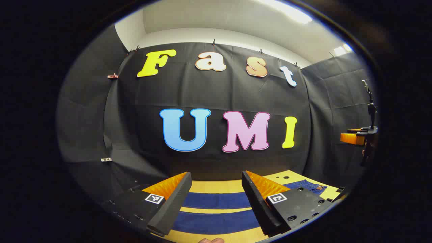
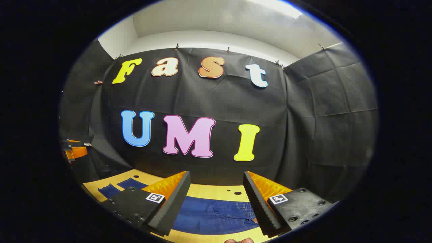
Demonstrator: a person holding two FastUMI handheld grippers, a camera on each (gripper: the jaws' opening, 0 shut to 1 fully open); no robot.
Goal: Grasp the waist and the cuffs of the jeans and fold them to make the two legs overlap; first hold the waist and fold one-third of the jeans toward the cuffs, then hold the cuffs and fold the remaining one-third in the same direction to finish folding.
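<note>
Jeans (image 2: 216, 216) lie spread flat on the pale wooden table (image 2: 206, 190) below me, and that flatness is what lets me start: nothing is folded yet, so every step of the task is still ahead. In the right gripper view I look down on the waist end (image 2: 241, 206), with the fly seam and a pocket showing between my fingers, so I judge my right gripper (image 2: 216, 206) is placed above the waist because that is the end it must take. In the left gripper view the two legs (image 1: 216, 200) run as separate blue bands across the table, one behind the other with a strip of bare wood between them, which tells me they do not overlap yet. My left gripper (image 1: 216, 202) hangs over that stretch of leg, toward the cuff side, because that end is its share of the first fold.

Both grippers are spread wide and hold nothing; the jaws stand apart with the denim visible through the gap, well clear of the cloth. I keep them released like this so each can drop onto an edge of fabric and pinch it.

At the far right of the left gripper view I can make out my other gripper (image 1: 357, 137), held off to the side at about the same height. A fingertip (image 1: 211, 240) of my own hand shows at the bottom edge.
</note>
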